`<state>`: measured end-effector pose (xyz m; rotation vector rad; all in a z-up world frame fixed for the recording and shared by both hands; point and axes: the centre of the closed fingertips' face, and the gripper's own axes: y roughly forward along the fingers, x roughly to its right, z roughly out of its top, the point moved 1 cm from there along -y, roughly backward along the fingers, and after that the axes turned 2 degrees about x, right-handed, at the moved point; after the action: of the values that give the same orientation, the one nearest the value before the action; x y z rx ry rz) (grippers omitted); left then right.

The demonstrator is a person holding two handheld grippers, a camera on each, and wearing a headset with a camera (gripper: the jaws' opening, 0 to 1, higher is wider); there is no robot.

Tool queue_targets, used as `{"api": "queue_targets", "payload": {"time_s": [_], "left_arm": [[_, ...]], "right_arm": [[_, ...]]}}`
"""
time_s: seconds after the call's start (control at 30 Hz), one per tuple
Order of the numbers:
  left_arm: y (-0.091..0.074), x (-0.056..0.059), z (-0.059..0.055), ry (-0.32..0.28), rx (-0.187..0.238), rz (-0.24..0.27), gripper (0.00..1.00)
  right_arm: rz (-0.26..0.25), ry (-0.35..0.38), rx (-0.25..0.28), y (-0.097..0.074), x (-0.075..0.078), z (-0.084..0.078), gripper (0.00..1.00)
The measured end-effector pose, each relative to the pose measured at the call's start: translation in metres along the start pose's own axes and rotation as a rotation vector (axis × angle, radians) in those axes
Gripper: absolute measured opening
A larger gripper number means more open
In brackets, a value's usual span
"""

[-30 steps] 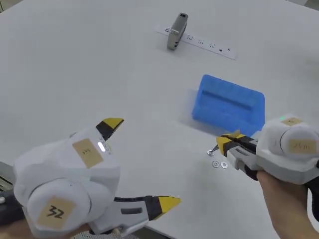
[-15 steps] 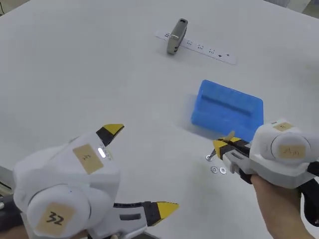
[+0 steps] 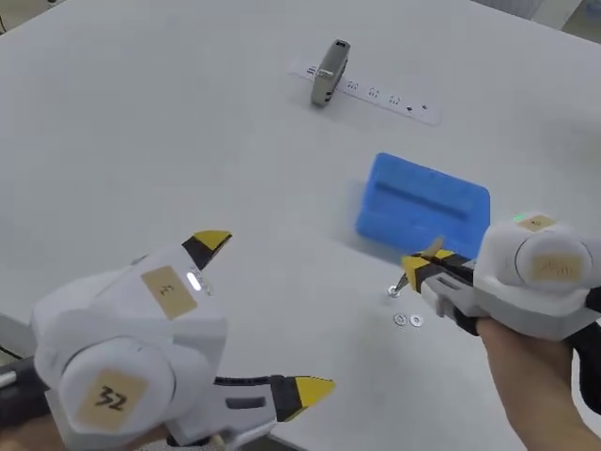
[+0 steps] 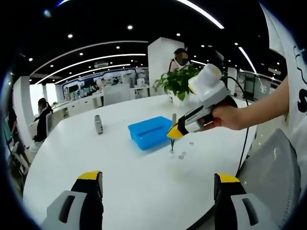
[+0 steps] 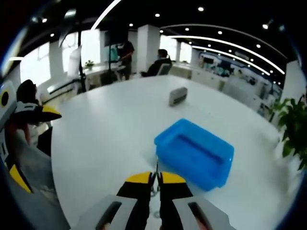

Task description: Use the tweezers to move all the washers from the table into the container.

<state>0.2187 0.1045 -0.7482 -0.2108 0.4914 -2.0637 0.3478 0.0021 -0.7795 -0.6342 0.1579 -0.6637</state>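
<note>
Beyond blue container [image 3: 423,202], power strip [image 3: 376,94].

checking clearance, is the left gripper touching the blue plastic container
Apart. The head view shows bare white table between the left gripper and the blue plastic container.

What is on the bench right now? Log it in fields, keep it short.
left gripper: open, holds nothing
right gripper: shut on tweezers, tips down near the washers
washers: at least two, on the table beside the container
container: blue, none seen inside
power strip: beyond the container
</note>
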Motion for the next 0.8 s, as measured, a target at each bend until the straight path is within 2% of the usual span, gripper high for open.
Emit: {"api": "queue_targets", "payload": {"time_s": [0.23,0.4,0.57,0.8], "left_arm": [[0.000,0.003,0.000,0.009,-0.001,-0.015,0.99],[0.001,0.004,-0.001,0.026,-0.008,-0.014,0.99],[0.001,0.003,-0.002,0.033,-0.013,-0.007,0.99],[0.001,0.001,-0.005,0.038,-0.028,0.003,0.99]], "right_arm": [[-0.014,-0.021,0.047,-0.015,0.005,0.023,0.02],[-0.038,-0.056,0.077,-0.020,0.015,0.039,0.02],[-0.056,-0.058,0.109,-0.020,0.024,0.053,0.02],[-0.065,-0.016,0.145,-0.009,0.038,0.069,0.02]]}}
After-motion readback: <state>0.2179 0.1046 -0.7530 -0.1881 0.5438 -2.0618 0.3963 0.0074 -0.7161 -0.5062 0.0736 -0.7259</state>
